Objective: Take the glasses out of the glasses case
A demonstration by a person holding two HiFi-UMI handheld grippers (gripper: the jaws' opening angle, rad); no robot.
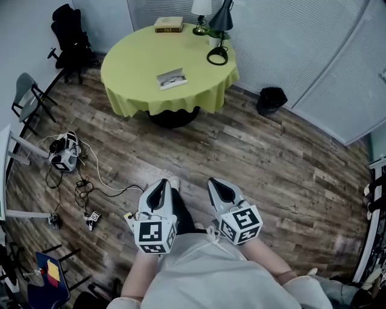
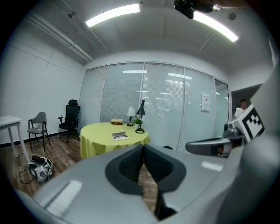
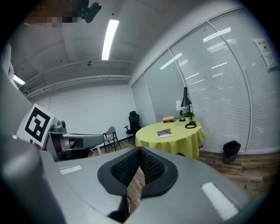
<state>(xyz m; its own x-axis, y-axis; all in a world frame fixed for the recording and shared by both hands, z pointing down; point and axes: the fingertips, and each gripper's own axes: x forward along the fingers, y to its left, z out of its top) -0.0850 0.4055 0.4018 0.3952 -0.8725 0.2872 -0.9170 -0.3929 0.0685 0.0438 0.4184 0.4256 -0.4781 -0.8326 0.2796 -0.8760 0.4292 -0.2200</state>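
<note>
Down at the person's waist, left gripper [image 1: 160, 188] and right gripper [image 1: 222, 191] sit side by side, close but apart, both aimed forward over the wood floor [image 1: 271, 163]. Left gripper: jaws narrow, pad tips meeting, nothing between them, only floor showing through the slit below. Right gripper: same, tips pressed together, empty.

Both grippers are well apart from the round surface [image 1: 126, 72] with the yellow cloth, which stands across the room ahead of them.

Glasses case [image 1: 172, 79] lies on the surface, on the side nearest the grippers, a bit in from the edge. Dark glasses [image 1: 173, 76] seem to lie in or on it; too small to tell which.

At the far edge of the surface:
- book [image 1: 168, 24], flat
- white lamp [image 1: 201, 13], just right of the book
- black lamp [image 1: 219, 30], right again, its ring base toward the surface's middle

Black bin [image 1: 271, 99] stands on the floor just right of the surface. Black office chair [image 1: 69, 36] stands left of the surface by the wall; grey chair [image 1: 27, 93] further left and nearer. Cables [image 1: 90, 175] and a small device lie on the floor between the surface and the left gripper, off to the left.
</note>
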